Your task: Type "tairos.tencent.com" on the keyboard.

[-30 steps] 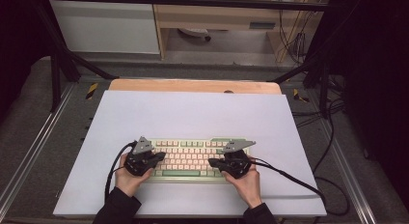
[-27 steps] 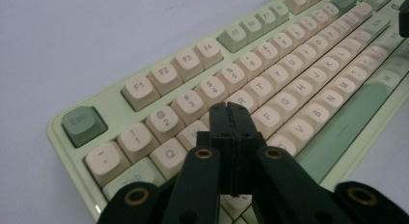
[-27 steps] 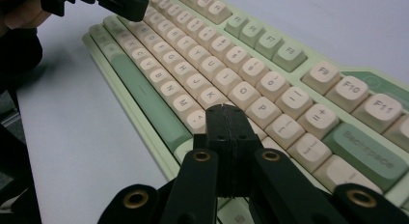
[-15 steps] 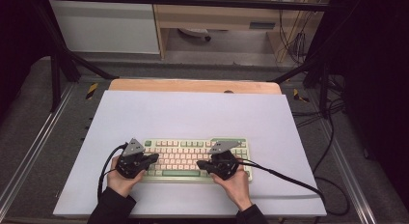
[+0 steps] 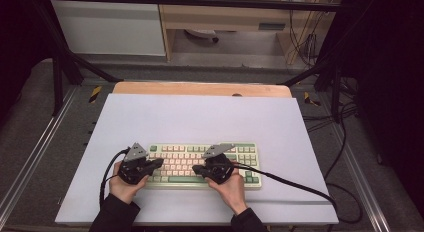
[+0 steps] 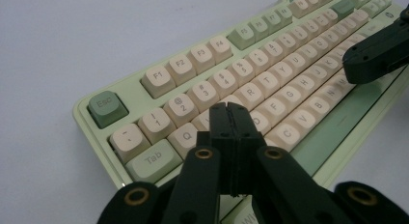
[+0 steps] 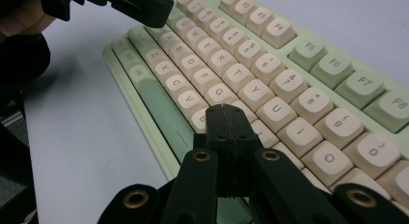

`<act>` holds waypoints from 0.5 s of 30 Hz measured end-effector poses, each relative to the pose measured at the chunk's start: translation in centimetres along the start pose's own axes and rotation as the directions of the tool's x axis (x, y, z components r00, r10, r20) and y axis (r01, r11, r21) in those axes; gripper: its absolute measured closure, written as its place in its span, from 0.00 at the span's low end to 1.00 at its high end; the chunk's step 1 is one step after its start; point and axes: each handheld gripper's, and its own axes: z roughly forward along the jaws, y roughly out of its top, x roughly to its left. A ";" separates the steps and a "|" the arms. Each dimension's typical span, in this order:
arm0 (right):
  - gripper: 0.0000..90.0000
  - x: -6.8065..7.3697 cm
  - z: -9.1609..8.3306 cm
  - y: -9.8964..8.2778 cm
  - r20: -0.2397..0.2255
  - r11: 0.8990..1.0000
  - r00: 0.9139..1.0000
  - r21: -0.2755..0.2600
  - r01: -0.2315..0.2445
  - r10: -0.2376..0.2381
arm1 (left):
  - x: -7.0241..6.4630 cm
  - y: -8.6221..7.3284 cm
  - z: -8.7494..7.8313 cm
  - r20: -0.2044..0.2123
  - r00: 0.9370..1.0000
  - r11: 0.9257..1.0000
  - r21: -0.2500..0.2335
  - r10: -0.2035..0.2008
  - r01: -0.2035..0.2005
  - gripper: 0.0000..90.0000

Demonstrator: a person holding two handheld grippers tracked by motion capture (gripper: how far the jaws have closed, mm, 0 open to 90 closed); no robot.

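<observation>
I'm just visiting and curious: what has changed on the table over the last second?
The right gripper slid left along the keyboard, from its right end toward the middle. The left gripper shifted slightly left. Both have shut jaws holding nothing. The keyboard and white mat stayed put.

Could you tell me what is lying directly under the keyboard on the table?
The keyboard lies flat on a plain white sheet spread over the wooden table. Whatever is directly beneath its case is covered, so nothing more can be told.

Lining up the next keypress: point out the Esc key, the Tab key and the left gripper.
Esc key (image 6: 107, 107), left gripper view, key top.
Tab key (image 6: 153, 160), left gripper view, key top.
Left gripper (image 6: 230, 109), left gripper view, tips of shut fingers.
</observation>
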 end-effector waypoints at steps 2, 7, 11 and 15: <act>1.00 0.0 0.3 -0.1 -0.002 1.000 1.000 0.005 -0.001 0.001 | 0.0 0.0 0.0 0.001 1.000 1.000 0.003 0.001 -0.001 1.00; 1.00 -0.1 0.8 -0.4 0.000 1.000 1.000 0.015 0.000 0.000 | 0.0 0.0 0.1 0.001 1.000 1.000 0.003 0.001 -0.001 1.00; 1.00 -0.1 1.0 -0.5 -0.005 1.000 1.000 0.014 -0.002 0.002 | 0.0 0.0 0.1 0.002 1.000 1.000 0.004 0.000 0.000 1.00; 1.00 0.0 1.1 -0.5 -0.005 1.000 1.000 0.020 0.014 -0.014 | 0.0 0.0 0.1 0.002 1.000 1.000 0.003 0.001 -0.001 1.00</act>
